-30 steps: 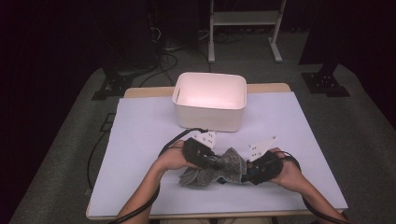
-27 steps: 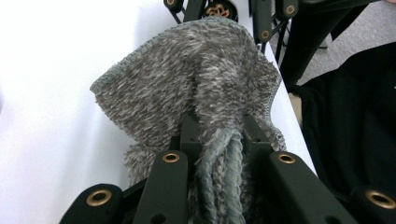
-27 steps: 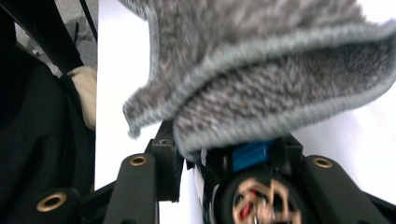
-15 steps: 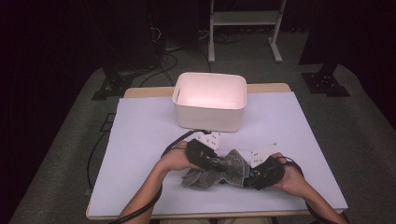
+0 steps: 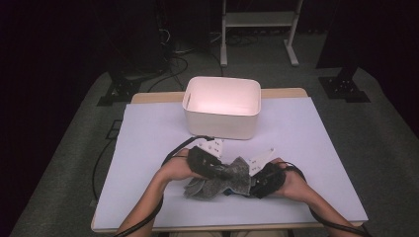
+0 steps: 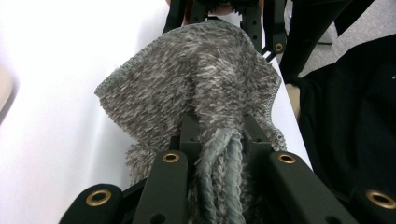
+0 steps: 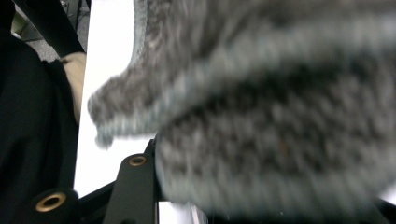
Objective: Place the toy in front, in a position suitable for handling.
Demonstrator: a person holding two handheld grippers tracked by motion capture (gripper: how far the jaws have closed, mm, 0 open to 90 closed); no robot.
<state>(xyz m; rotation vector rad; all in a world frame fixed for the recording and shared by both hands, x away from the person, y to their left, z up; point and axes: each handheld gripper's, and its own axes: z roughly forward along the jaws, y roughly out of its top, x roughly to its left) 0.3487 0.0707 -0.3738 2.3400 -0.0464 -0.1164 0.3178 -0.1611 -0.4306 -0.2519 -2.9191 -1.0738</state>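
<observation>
Now we see the grey knitted cloth [image 5: 221, 178] bunched near the front edge of the worktop [image 5: 148, 148], between our two hands. Our left hand-held gripper [image 5: 221, 171] is clamped tight on a gathered fold of it. Our right hand-held gripper [image 5: 248, 183] has cloth lying across its jaws, but blur keeps us from telling whether they pinch it. A white bin [image 5: 222, 106] stands toward the back edge.

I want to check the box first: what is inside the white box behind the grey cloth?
The white box shows a bare pale inner wall and floor; nothing visible inside. Its near wall hides the floor strip just behind it.
</observation>
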